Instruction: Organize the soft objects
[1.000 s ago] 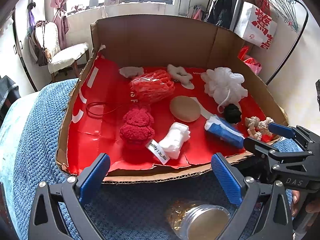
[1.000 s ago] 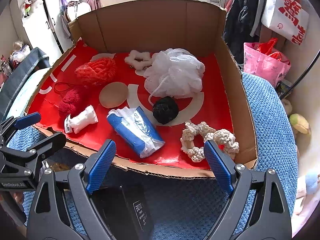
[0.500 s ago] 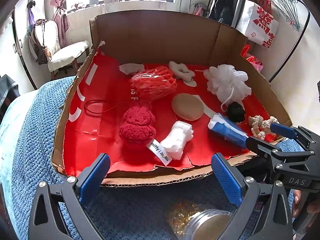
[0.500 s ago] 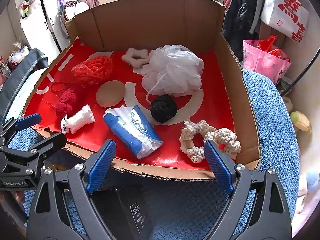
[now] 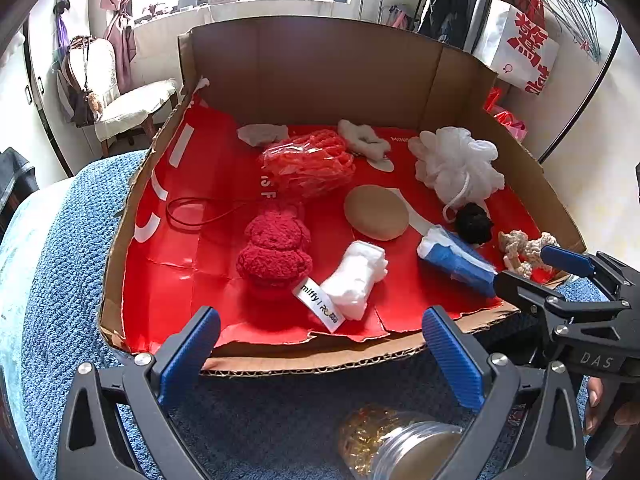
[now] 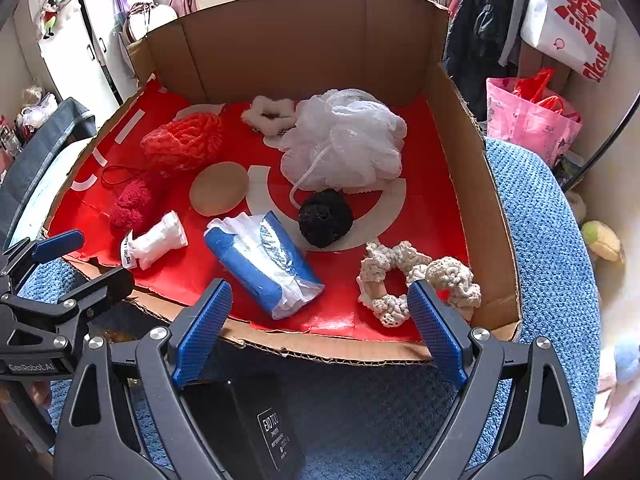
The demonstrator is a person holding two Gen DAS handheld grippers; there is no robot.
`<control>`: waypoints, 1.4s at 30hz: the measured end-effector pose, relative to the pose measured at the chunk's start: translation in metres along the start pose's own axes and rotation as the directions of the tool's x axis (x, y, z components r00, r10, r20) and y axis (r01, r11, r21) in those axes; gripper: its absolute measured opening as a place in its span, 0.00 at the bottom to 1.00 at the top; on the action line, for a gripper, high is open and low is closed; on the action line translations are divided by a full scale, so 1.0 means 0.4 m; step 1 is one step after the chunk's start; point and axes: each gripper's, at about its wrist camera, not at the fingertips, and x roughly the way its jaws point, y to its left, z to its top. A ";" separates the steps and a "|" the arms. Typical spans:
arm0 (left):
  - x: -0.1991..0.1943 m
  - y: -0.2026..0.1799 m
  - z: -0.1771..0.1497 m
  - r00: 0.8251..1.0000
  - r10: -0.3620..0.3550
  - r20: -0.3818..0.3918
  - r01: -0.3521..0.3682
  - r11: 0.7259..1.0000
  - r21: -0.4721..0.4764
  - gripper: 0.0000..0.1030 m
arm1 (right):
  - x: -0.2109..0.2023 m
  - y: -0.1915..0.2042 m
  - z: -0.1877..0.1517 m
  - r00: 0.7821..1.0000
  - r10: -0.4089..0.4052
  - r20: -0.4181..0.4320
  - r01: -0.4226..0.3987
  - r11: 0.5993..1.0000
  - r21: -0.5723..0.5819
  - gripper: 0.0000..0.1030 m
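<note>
You are holding both grippers, left [image 5: 320, 354] and right [image 6: 318, 326], with jaws wide open and empty, just short of the box's [image 6: 476, 184] near edge; the blue pack [image 6: 266, 260] is lying inside, beyond the right jaws.

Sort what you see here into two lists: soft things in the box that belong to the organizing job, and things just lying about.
Job: red plush, white mesh puff, black pompom, cream scrunchie, cardboard box.

Lying about: jar, black case, pink bag.
</note>
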 end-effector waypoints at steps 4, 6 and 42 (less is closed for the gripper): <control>0.001 0.000 0.000 1.000 0.003 -0.002 -0.003 1.000 0.001 1.00 | 0.002 0.000 -0.001 1.000 -0.002 -0.001 0.002 1.000 0.000 0.88; 0.003 0.000 0.000 1.000 0.004 -0.004 -0.004 1.000 -0.001 1.00 | 0.003 -0.001 -0.002 1.000 -0.001 -0.002 0.001 1.000 0.003 0.87; -0.118 -0.002 -0.006 0.998 -0.009 0.054 0.010 1.000 -0.014 1.00 | -0.111 0.013 0.002 0.998 0.006 0.057 -0.006 1.000 -0.001 0.88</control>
